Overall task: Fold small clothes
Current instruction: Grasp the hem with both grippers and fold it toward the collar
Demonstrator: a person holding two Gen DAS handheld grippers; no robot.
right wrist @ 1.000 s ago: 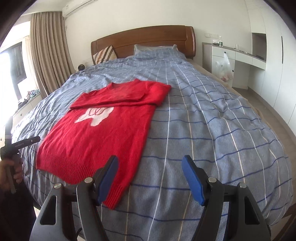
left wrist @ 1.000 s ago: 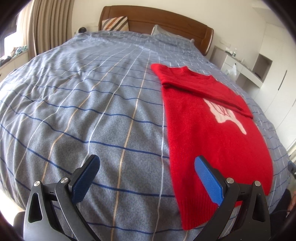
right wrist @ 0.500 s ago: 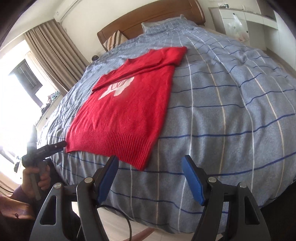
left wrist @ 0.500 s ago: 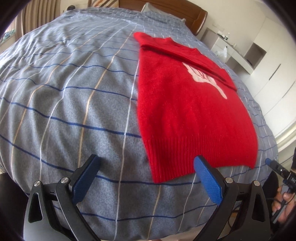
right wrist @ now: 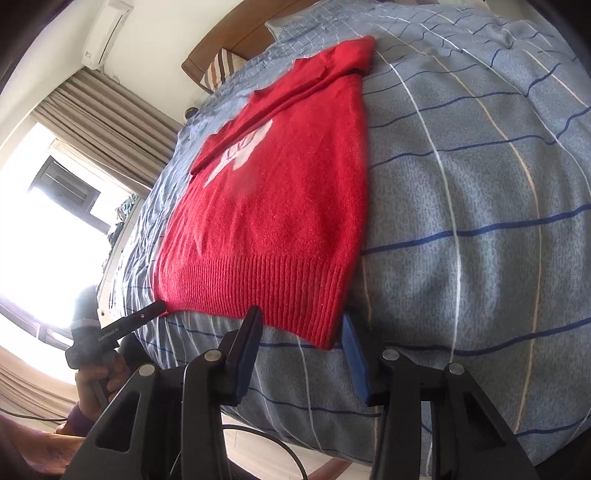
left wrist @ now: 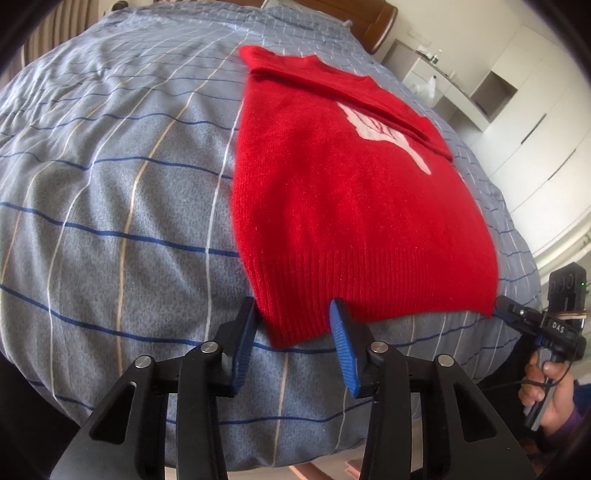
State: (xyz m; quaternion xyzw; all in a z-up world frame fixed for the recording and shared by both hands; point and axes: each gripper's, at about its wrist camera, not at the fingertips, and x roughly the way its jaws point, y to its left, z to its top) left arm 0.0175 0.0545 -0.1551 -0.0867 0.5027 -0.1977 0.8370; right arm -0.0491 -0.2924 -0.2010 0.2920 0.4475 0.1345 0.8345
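**Both grippers lined up on the sweater's hem corners, nothing pinched yet**

Left wrist view: the red sweater lies flat on the bed, sleeves folded across the chest. Its long axis runs from the ribbed hem at the near bed edge away toward the headboard. The left gripper is at the hem's left corner, which sits right between the fingers. They are partly open, with a clear gap on both sides of the cloth. The left blue pad looks just beside the corner edge; I can't tell if it touches. No grasp. Far right in this view, the right gripper has its tip at the other hem corner.

Right wrist view: same layout, mirrored. The hem's right corner hangs between the right gripper fingers, which are open about as wide as the left's and hold nothing. The right pad sits just outside the corner, the left pad under the hem line. The left gripper's tip is at the far corner.

Judgement: each hand owns its nearest corner. Next move is probably to close on both corners, then carry the hem along the long axis toward the collar. Risk: catching the bed cover along with the knit.
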